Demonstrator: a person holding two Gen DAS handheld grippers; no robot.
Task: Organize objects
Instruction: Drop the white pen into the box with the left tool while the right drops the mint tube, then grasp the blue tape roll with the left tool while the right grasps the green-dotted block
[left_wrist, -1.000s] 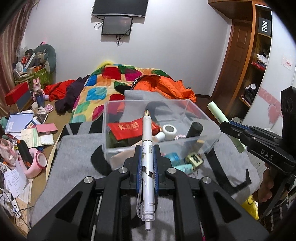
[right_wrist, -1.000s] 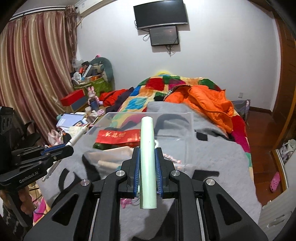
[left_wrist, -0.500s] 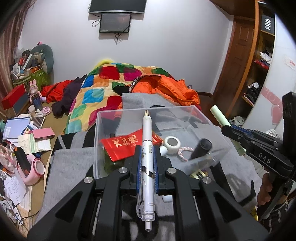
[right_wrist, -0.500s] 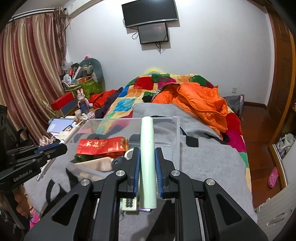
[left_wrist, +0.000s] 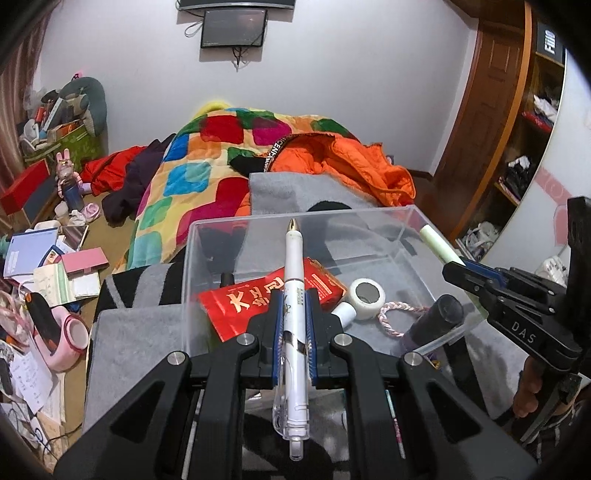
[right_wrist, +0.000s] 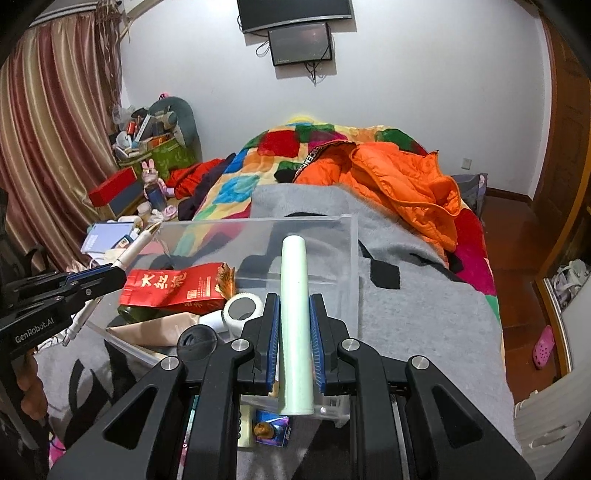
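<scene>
Two loads hang over my clear plastic box (left_wrist: 295, 236) on the bed: left gripper (left_wrist: 293, 325) clamps a white pen (left_wrist: 293, 280), right gripper (right_wrist: 293, 328) a pale green tube (right_wrist: 293, 295). Released unevenly, either could catch the rim and roll off.

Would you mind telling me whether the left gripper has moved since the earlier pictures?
Yes. The left gripper, shut on the white pen, has advanced toward the clear plastic box, so the pen's tip now overhangs it.

You get even, soft indoor light, sharp focus throughout, strong fisheye bending, dark vignetted corners, faint glare on the box (left_wrist: 388, 229).
</scene>
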